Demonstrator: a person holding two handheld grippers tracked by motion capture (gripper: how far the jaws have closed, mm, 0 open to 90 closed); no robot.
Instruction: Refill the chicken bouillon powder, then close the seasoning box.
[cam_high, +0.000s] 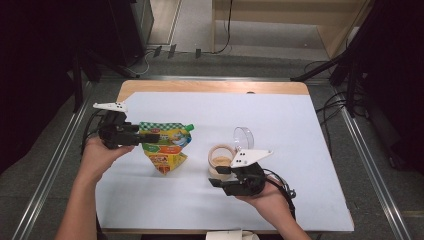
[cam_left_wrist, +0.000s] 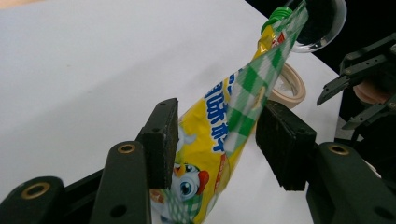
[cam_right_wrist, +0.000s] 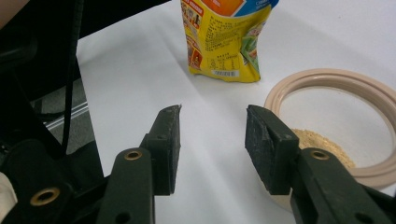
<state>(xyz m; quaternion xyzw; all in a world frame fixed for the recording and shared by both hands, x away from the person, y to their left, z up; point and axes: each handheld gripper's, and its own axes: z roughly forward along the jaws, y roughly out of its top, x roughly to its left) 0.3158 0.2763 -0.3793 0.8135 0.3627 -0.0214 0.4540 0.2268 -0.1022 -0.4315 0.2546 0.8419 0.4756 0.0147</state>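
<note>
I see a white sheet (cam_high: 280, 115) over a wood table (cam_high: 210, 87) under both tongs. Grey floor (cam_high: 45, 150) left and right; wooden shelf (cam_high: 300, 15) beyond, dark stands (cam_high: 345, 70) flanking.

The pouch's (cam_right_wrist: 226, 37) top is cut off by the right gripper view's upper edge.

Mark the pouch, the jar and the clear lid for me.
pouch (cam_high: 165, 145): high view, middle of its yellow front.
jar (cam_high: 216, 151): high view, left side of its beige rim.
clear lid (cam_high: 244, 136): high view, its round face.
</note>
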